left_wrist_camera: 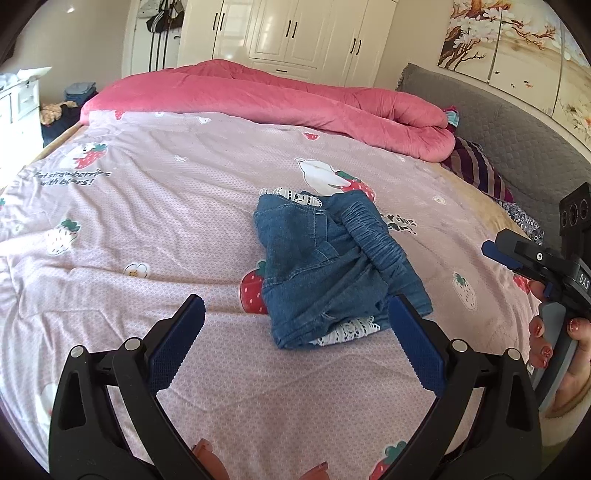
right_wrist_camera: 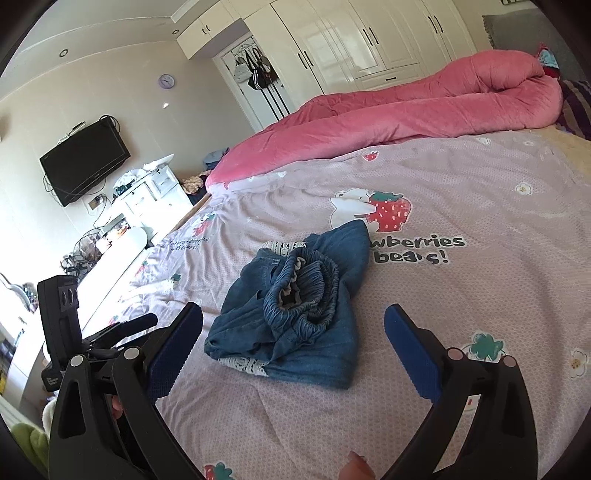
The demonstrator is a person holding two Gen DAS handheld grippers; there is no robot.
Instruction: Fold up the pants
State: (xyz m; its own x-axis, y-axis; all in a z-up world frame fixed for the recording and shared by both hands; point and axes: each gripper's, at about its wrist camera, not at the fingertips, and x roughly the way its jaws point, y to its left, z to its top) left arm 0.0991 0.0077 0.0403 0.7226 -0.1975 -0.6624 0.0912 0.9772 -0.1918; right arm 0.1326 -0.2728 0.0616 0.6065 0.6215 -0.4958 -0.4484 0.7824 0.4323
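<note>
Left wrist view: left gripper [left_wrist_camera: 295,332] spread wide and empty, denim pants [left_wrist_camera: 332,266] bundled with lace hems peeking out mid-bedsheet [left_wrist_camera: 147,221], pink duvet [left_wrist_camera: 277,99] along far edge, right gripper [right_wrist_camera: 293,334] likewise open, wardrobe [left_wrist_camera: 288,33] behind, pants' legs hidden inside folds.

A bed [left_wrist_camera: 147,206] with a pale pink strawberry-and-bear cover filled the room, and a pink quilt [left_wrist_camera: 280,99] lay rolled along its far side. Behind it stood cream wardrobes [left_wrist_camera: 291,33] with dark handles. A grey padded headboard [left_wrist_camera: 517,140] ran beneath a blossom painting [left_wrist_camera: 517,40]. A black television [right_wrist_camera: 85,162] hung on the beige wall above a white dresser [right_wrist_camera: 147,199]. A round clock [right_wrist_camera: 166,81] hung higher up. Bright daylight washed the bed's near edge.
</note>
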